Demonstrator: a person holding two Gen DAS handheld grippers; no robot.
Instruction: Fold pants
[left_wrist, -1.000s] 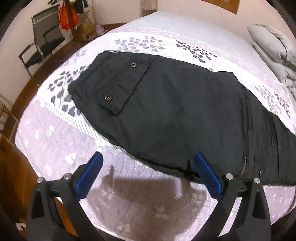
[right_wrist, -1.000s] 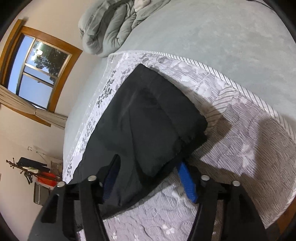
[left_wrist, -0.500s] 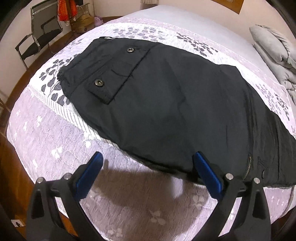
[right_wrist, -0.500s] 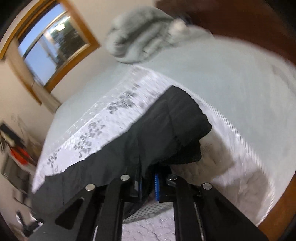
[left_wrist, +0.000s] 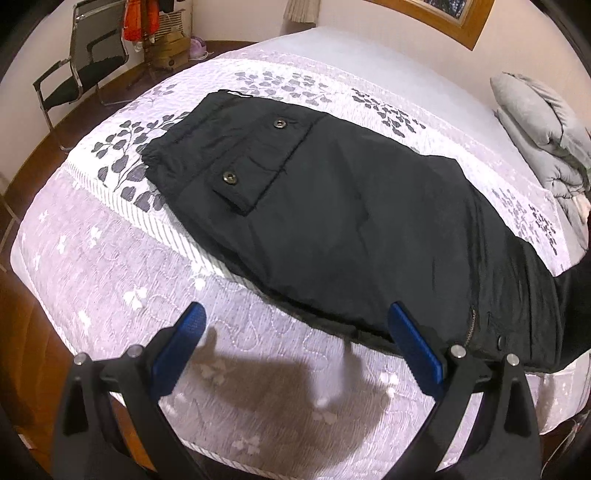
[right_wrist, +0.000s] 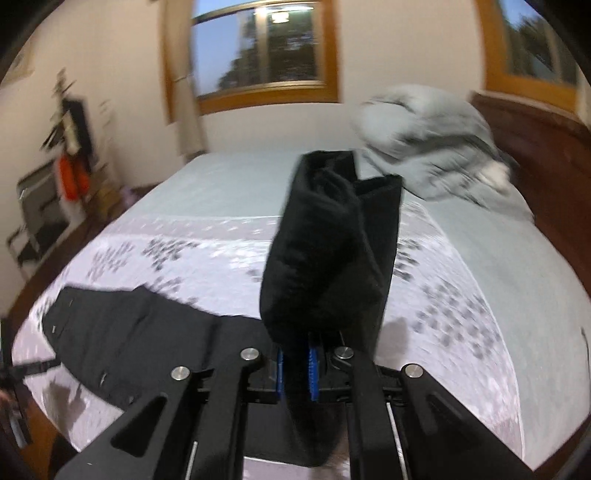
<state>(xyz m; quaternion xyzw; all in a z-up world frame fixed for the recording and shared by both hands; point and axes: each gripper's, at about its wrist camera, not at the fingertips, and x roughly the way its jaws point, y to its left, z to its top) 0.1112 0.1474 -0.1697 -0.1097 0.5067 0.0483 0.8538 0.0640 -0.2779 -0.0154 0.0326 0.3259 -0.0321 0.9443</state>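
Note:
Black pants (left_wrist: 351, 221) lie across a bed with a lilac patterned cover (left_wrist: 110, 258). The waist end with a two-snap pocket flap (left_wrist: 258, 158) is at the upper left. My left gripper (left_wrist: 299, 332) is open and empty, hovering just above the near edge of the pants. My right gripper (right_wrist: 294, 363) is shut on the leg end of the pants (right_wrist: 328, 243) and holds it lifted off the bed, the cuffs standing up ahead of the fingers. The rest of the pants (right_wrist: 140, 332) lies flat at lower left.
A crumpled grey duvet (right_wrist: 432, 147) sits at the head of the bed, also in the left wrist view (left_wrist: 543, 122). A black chair (left_wrist: 85, 70) and a coat rack stand on the wooden floor beyond the bed's far corner. Windows (right_wrist: 266, 48) line the wall.
My right gripper closed on the leg end and lifted it up off the bed, swinging round toward the waist. My left gripper stayed open and drew back slightly.

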